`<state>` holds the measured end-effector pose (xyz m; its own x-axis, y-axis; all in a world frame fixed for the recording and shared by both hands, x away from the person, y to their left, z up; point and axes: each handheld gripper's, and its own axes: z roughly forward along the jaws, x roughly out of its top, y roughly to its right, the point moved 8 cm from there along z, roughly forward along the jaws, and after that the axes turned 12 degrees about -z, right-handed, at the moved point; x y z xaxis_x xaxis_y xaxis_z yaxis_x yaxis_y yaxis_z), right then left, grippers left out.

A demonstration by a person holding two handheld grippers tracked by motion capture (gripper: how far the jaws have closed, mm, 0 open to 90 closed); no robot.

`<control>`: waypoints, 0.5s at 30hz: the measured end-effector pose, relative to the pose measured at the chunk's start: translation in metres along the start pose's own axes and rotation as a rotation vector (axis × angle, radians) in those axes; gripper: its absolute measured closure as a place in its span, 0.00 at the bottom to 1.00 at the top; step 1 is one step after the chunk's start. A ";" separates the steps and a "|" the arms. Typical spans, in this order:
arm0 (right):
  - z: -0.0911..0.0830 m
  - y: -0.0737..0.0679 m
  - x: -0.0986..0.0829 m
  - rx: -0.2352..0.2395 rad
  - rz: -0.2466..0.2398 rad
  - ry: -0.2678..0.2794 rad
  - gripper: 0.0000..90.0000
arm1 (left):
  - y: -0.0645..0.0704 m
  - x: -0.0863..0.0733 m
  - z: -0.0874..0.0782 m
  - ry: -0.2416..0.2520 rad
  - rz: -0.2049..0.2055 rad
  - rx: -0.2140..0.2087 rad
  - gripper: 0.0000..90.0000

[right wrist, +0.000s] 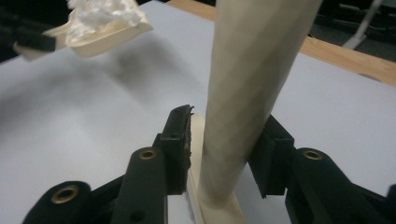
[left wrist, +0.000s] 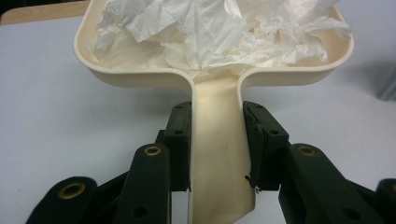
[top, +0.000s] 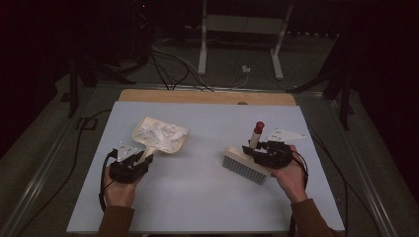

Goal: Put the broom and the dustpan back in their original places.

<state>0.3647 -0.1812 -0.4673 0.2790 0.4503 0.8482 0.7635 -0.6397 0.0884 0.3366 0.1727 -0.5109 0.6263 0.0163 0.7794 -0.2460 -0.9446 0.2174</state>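
1. My left claw is clamped on the flat handle of the cream plastic dustpan; in the left gripper view both jaws press the handle's two edges.
2. The dustpan sits on the left half of the pale grey worktop. Its tray is heaped with crumpled white tissue paper.
3. My right claw holds the cream cylindrical handle of the hand brush, gripped low, near the brush head. The handle stands nearly upright and ends in a red cap.
4. The brush's grey bristles rest on the worktop on the right half, well apart from the dustpan.
5. Governing relation: the dustpan's long axis runs from my left claw away and to the right, so its open mouth faces the far right. The brush lies to the right of that mouth, its head lying slantwise.
6. Judgement: a further sweep would move the brush leftward toward the mouth. No loose paper is visible on the worktop between them.
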 end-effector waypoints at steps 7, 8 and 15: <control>0.001 0.001 0.001 -0.026 0.033 -0.004 0.78 | 0.002 0.001 -0.003 0.007 -0.008 0.004 0.74; -0.001 0.000 0.001 -0.020 0.023 -0.009 0.78 | 0.002 0.001 -0.004 0.006 -0.008 0.002 0.74; -0.020 0.002 0.004 0.003 -0.010 -0.007 0.78 | 0.004 0.002 -0.008 0.018 -0.014 0.006 0.74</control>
<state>0.3559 -0.1931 -0.4533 0.2752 0.4607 0.8438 0.7683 -0.6330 0.0951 0.3305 0.1718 -0.5039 0.6160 0.0357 0.7869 -0.2328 -0.9461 0.2251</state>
